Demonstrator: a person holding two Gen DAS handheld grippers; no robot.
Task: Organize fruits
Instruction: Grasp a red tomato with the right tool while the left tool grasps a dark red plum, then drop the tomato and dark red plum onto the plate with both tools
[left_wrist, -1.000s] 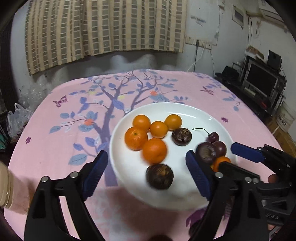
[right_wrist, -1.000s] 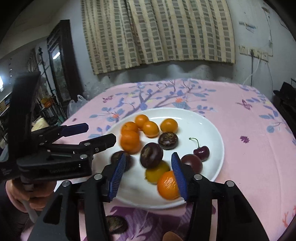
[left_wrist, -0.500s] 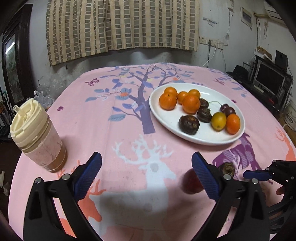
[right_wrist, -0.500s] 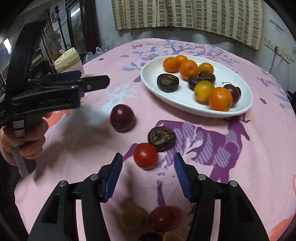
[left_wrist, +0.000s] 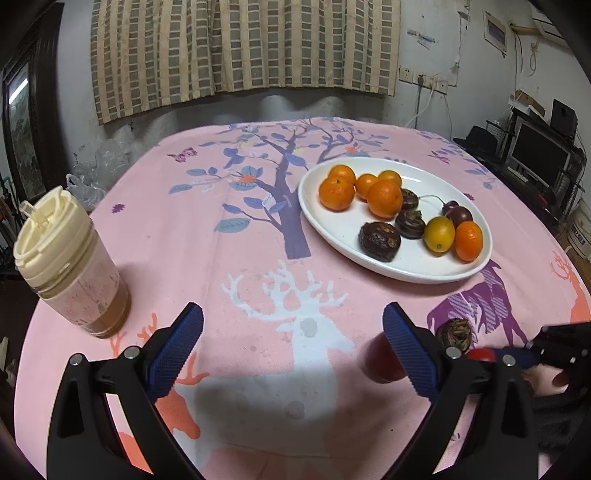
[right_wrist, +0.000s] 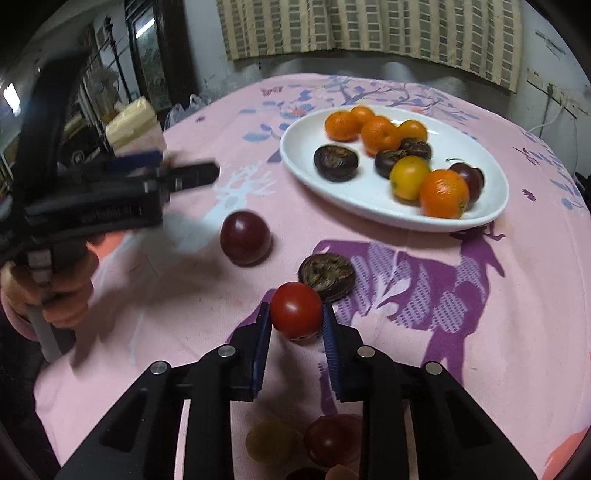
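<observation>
While the right hand-held gripper (right_wrist: 296, 320) pinches the small round red tomato (right_wrist: 296, 310) just short of the wrinkled dark fruit (right_wrist: 327, 275), the oval white plate (right_wrist: 491, 210) lies ahead, slightly right; the left hand-held gripper (left_wrist: 291, 347) gapes wide and empty; only its view shows the cream-lidded jar (left_wrist: 70, 266) far left of that plate.

1. The left gripper (left_wrist: 291, 345) hovers wide open above the pink tablecloth (left_wrist: 258, 258).
2. A white plate (left_wrist: 321, 218) holds oranges (left_wrist: 384, 198) and dark fruits.
3. A lidded cup (left_wrist: 70, 266) stands far left.
4. A reddish fruit (left_wrist: 380, 363), possibly a plum, lies half-hidden behind the right finger.
</observation>
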